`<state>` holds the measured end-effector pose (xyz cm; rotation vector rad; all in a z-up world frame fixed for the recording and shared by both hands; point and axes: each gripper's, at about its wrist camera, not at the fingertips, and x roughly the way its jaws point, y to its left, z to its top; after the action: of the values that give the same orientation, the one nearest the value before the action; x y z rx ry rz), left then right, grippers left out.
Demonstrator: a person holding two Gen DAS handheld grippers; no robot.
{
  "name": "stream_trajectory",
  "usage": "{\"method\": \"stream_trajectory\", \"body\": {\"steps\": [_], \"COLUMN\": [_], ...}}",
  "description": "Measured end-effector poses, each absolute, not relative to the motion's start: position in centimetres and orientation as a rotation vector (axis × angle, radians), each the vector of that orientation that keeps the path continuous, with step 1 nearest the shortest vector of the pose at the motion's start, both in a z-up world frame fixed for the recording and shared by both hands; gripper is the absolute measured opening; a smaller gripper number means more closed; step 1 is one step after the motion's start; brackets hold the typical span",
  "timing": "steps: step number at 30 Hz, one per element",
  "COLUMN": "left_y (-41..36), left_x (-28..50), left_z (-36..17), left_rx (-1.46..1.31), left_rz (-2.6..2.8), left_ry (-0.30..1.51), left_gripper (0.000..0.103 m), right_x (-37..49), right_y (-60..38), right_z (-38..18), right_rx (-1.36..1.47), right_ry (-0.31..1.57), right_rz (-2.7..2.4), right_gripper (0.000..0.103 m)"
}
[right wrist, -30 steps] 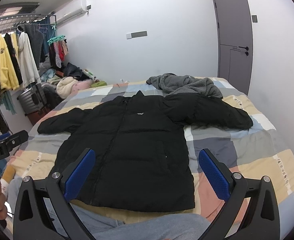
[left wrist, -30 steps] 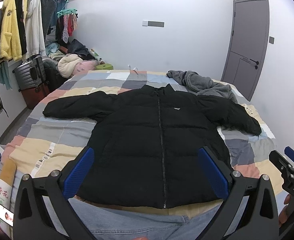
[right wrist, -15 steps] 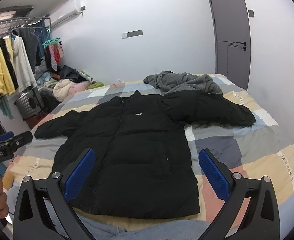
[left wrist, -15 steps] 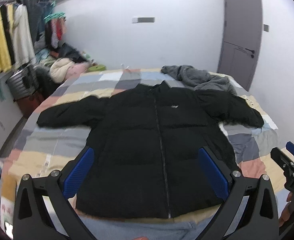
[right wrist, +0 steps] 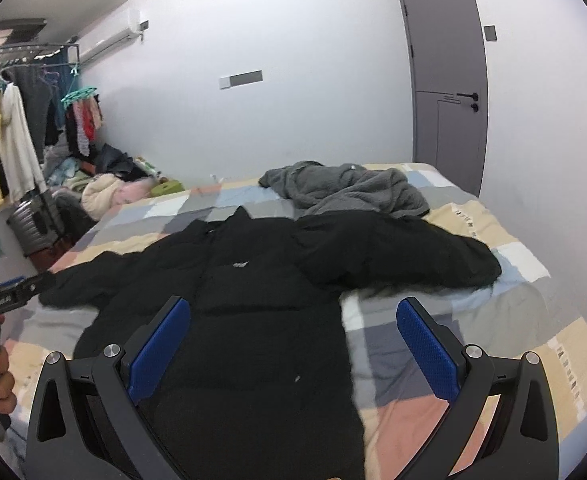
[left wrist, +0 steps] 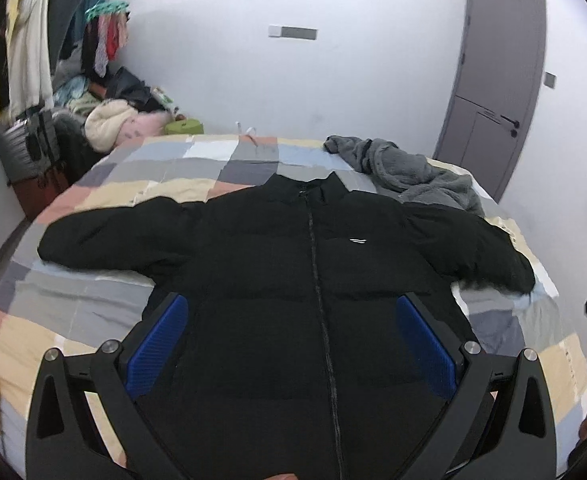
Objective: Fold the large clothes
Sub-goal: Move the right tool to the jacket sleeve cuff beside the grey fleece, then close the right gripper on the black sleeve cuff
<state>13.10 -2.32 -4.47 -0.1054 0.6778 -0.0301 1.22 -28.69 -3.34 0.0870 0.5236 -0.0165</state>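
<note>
- Left gripper (left wrist: 293,340): jaws spread wide, gripping nothing, poised above the hem of the black padded zip-front jacket (left wrist: 301,280).
- Right gripper (right wrist: 293,344): jaws likewise apart and empty, over the jacket's right edge.
- The jacket lies flat, front up, sleeves outstretched on the patchwork-quilted bed (left wrist: 93,308), probably ready for folding.
- A crumpled grey fleece garment (right wrist: 345,190) lies beyond its collar.

Left claw (left wrist: 293,336) and right claw (right wrist: 293,338) both gape wide, apparently side by side, empty.
</note>
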Motion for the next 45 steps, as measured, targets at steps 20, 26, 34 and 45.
{"method": "stream_trajectory", "body": {"steps": [20, 26, 34, 45], "left_y": [-0.7, -1.2, -1.4, -1.9], "left_x": [16.9, 18.0, 19.8, 21.1], "left_z": [-10.1, -12.0, -14.3, -17.1], "left_rx": [-0.13, -0.129, -0.141, -0.127], "left_rz": [-0.019, -0.019, -0.004, 0.028], "left_ry": [0.656, 0.667, 0.714, 0.772], "left_gripper": [0.103, 0.103, 0.103, 0.103], "right_x": [14.7, 16.7, 18.9, 19.8], "right_y": [-47.5, -52.4, -59.5, -66.5], "right_z": [-12.3, -17.1, -23.0, -28.0], "right_rx": [0.224, 0.324, 0.661, 1.032], "right_ry": [0.552, 0.589, 0.597, 0.387], "right_rz": [-0.238, -0.267, -0.239, -0.337], "right_gripper": [0.103, 0.103, 0.093, 0.082]}}
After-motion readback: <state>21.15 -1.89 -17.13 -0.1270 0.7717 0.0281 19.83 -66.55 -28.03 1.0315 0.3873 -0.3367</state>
